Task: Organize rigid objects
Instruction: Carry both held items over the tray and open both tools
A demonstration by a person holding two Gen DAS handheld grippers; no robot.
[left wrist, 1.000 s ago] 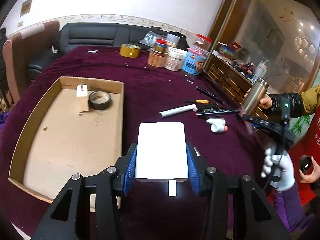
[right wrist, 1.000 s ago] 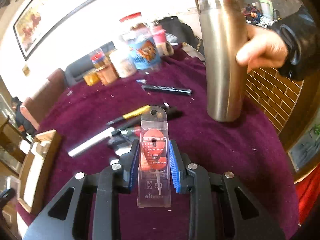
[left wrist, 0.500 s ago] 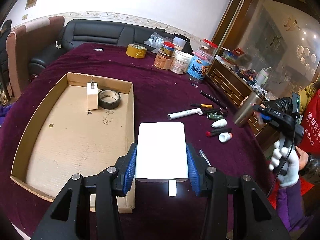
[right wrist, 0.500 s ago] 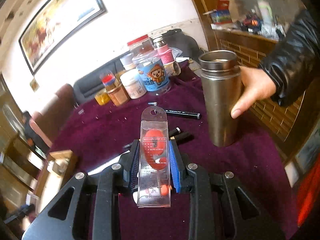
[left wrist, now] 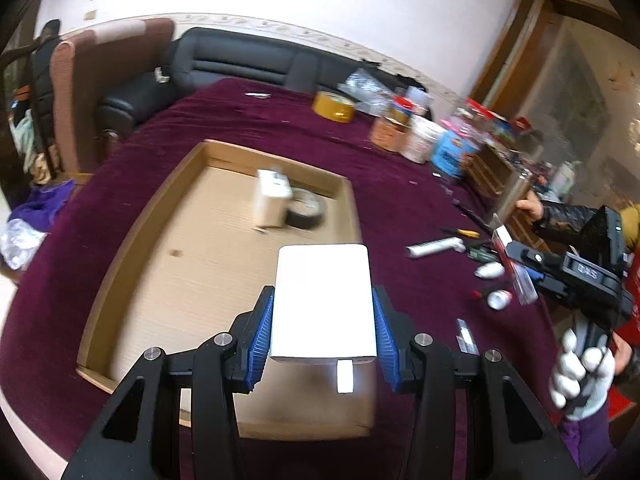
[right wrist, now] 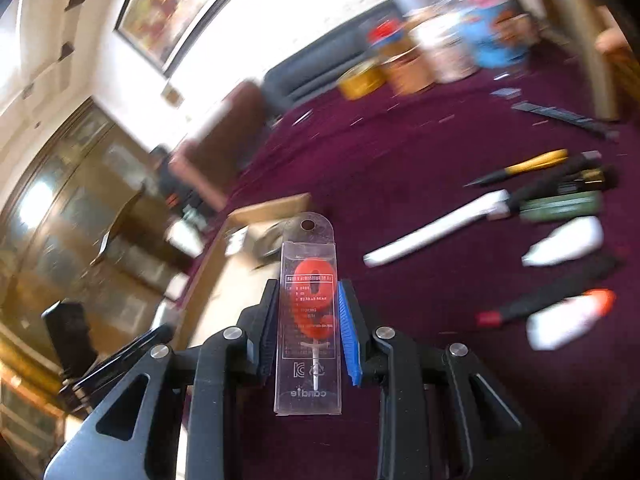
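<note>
My left gripper [left wrist: 323,320] is shut on a flat white box [left wrist: 323,300] and holds it above the near right part of a shallow cardboard tray [left wrist: 120,248]. In the tray lie a small white box [left wrist: 270,200] and a black tape roll [left wrist: 306,212]. My right gripper [right wrist: 307,316] is shut on a clear candle pack [right wrist: 308,320] with a red number candle inside. It is held above the purple cloth, with the tray's corner [right wrist: 272,208] ahead. The right gripper also shows in the left wrist view [left wrist: 520,264] at the right.
Pens, a white marker [right wrist: 436,228], small white bottles [right wrist: 564,244] and a red-tipped tool lie on the purple cloth right of the tray. Jars, tubs and a yellow tape roll [left wrist: 334,106] stand at the table's far side. A person's hand holds a steel flask [right wrist: 580,40] at far right.
Both views swung left. My left gripper moved the white box over the tray. My right gripper carried the candle pack left, away from the steel flask, toward the tray.
</note>
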